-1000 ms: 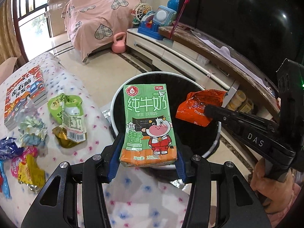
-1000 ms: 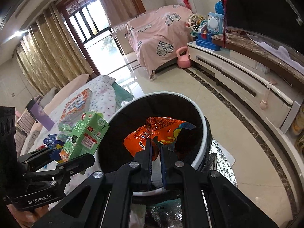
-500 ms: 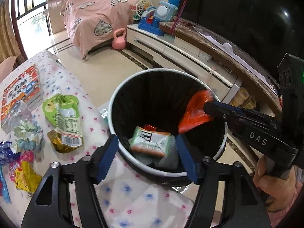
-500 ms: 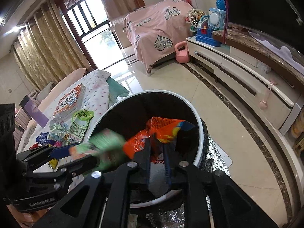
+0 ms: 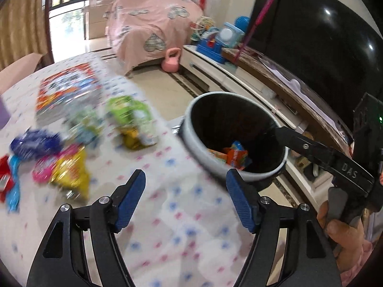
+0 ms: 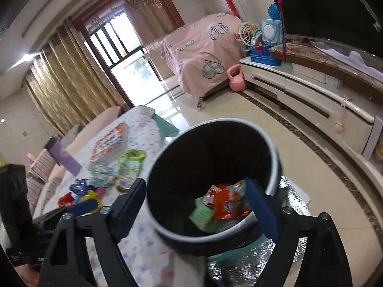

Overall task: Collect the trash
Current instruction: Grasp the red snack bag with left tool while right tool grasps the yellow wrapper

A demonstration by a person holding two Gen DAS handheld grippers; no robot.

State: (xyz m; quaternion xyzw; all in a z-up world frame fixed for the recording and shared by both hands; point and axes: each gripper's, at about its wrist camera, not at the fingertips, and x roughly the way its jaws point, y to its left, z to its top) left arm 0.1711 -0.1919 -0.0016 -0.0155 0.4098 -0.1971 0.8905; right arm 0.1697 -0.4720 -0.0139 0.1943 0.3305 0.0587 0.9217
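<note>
Only the right wrist view shows the green carton (image 6: 201, 216) inside the bin (image 6: 270, 141).

Left hand-held gripper (image 5: 185, 192) held with blue-padded fingers (image 5: 129, 198) spread wide, nothing between them, pointed forward and slightly downward. Right hand-held gripper (image 6: 195, 205) likewise wide open and unloaded, its blue pads (image 6: 262, 212) well apart, tilted downward. From the left wrist view, the right hand-held gripper seen off to the right side, reaching in diagonally, fingertips hidden from that angle; person's right hand (image 5: 340, 227) wrapped around its handle, fingers curled on the trigger. From the right wrist view, the left hand-held gripper glimpsed low at the left edge, one blue pad showing.
</note>
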